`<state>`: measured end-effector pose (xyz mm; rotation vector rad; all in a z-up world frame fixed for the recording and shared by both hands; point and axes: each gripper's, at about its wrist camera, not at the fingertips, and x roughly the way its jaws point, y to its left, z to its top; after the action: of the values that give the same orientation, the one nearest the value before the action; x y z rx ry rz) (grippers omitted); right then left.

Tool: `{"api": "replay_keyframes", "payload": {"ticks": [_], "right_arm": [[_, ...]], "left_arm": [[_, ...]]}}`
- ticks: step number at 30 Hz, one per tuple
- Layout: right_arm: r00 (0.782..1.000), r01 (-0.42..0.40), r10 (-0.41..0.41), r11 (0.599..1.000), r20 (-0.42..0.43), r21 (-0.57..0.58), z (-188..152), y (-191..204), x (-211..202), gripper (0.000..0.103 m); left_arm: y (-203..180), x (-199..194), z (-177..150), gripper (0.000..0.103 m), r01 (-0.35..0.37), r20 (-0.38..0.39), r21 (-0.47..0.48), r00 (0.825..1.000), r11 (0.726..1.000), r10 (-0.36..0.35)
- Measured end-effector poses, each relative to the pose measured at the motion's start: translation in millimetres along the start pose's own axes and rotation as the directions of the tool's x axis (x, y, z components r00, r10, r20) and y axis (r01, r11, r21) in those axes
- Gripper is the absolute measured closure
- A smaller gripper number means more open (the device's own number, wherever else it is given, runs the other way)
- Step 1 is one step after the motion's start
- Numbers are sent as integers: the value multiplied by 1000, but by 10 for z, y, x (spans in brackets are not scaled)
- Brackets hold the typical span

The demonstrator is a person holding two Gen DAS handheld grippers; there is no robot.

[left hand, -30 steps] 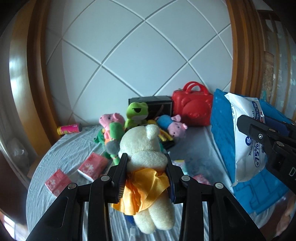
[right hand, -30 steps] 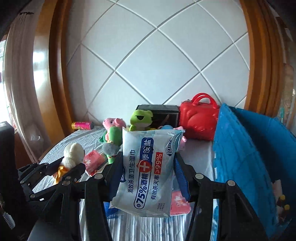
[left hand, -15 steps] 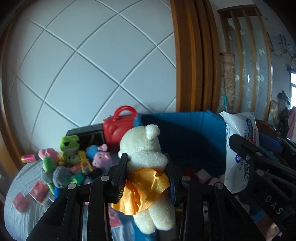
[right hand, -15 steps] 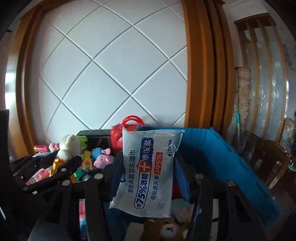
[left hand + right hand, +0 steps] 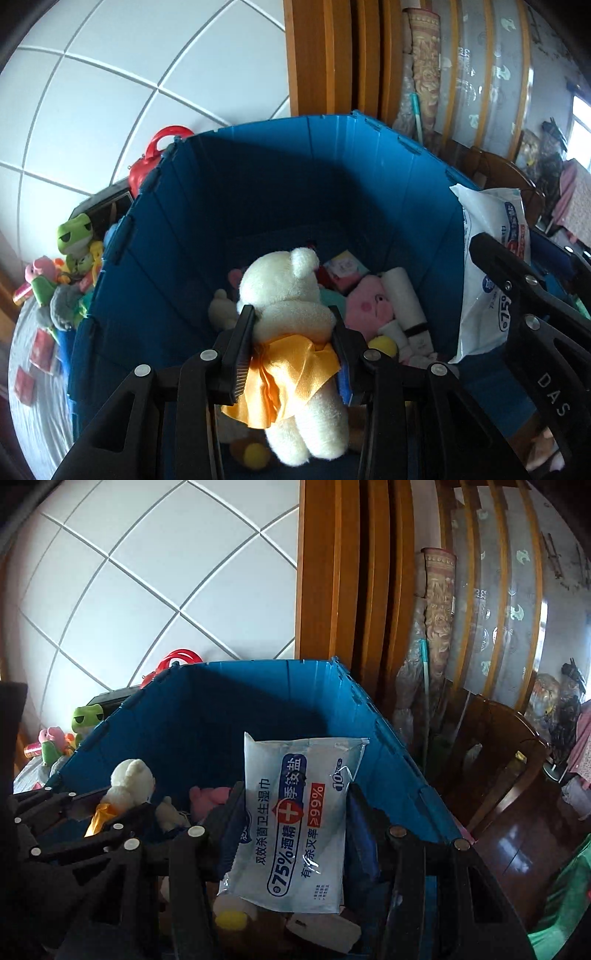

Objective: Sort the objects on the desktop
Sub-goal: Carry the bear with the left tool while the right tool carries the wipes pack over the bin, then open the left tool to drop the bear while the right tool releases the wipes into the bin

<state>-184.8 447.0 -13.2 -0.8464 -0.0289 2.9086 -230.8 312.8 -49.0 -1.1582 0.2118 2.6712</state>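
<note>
Plush bear (image 5: 291, 314), cream-coloured with an orange satin skirt, is pinched at the waist between the two fingers of the left gripper (image 5: 293, 325) and hangs upright over the open blue crate (image 5: 258, 177), its head toward the crate's far wall and its legs dangling below the fingers. Down in the crate lie a pink plush pig (image 5: 369, 302), a white tube (image 5: 404, 295), a small patterned packet (image 5: 345, 267) and two yellow balls, one (image 5: 386, 345) near the tube and another (image 5: 256, 455) under the bear's feet. The right gripper (image 5: 295, 812) is clamped on a wet-wipes pack (image 5: 295, 823), a white pouch printed with blue text, a red cross and "75%"; the pack stands on end between the fingers, also above the crate's interior, nearer its right-hand wall. From the left wrist view the same pack (image 5: 487, 269) shows at the right edge, just beside the crate wall. To the left of the crate, on the cloth-covered table (image 5: 40, 413), remain a green frog plush (image 5: 75, 236), a pink plush (image 5: 40, 267), a grey-green plush (image 5: 64, 306) and some red packets (image 5: 42, 343). A red case (image 5: 155, 158) stands behind the crate's left corner against the white tiled wall (image 5: 129, 74).
</note>
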Motion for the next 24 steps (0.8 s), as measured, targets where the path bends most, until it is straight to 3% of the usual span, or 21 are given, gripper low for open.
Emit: {"api": "replay_keyframes", "payload": {"ticks": [4,6,8,9,15,18,24], "right_arm": [[1000,7,-7,1000,-10,-1,-15,-62,0,50],[1000,7,-7,1000,-8,1,-3,-75,-3,47],[1000,20,-20,1000,0,2,1,-97,-9,31],[1000,28,-28,1000,5,4,4,-109,-17,19],[999,43,-43,999,30,17,10,-152,-102,17],[998,44,-45,999,33,14,13,-134,-127,1],[999,31,-31,999,38,-4,10,-14,-180,0]], "left_arm": [[-68,13,-4,59,1,-11,-5,1000,1000,-1],[-80,-8,-5,36,-2,-1,-9,1000,1000,2],[-98,-39,-21,28,-11,14,-12,1000,1000,12],[-93,-37,-25,28,-9,15,-13,1000,1000,10],[-6,-49,-67,28,-13,18,-38,1000,999,14],[58,-85,-91,28,-18,27,-50,999,999,19],[228,-236,-144,27,-41,65,-64,997,997,45]]}}
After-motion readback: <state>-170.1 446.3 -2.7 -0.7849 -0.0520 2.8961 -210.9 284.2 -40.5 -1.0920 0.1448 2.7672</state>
